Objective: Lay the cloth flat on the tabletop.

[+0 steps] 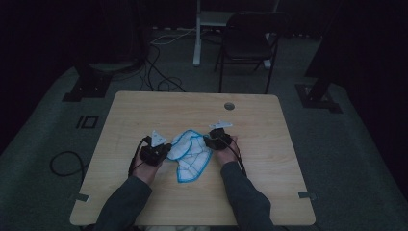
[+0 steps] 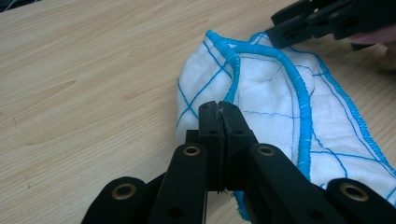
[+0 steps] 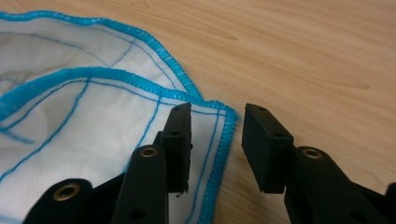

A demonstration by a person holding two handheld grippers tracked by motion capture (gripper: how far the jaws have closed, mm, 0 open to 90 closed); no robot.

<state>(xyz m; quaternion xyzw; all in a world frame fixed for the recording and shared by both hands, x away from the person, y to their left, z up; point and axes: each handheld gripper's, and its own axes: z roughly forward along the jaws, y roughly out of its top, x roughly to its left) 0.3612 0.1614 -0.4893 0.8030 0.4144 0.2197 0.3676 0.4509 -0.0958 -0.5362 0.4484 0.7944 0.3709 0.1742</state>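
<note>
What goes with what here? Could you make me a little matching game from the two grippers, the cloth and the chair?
Things:
1. left gripper
2. right gripper
3. cloth
4. chair

States:
A. jaws apart over a cloth corner
B. crumpled on the table
C. jaws pressed together
D. on the floor beyond the table

Pairs: 1-C, 2-A, 3-B, 4-D

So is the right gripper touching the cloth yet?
Cannot tell. In the right gripper view the gripper is open around the cloth corner, one of its fingers overlapping the cloth, but contact isn't plainly visible.
</note>
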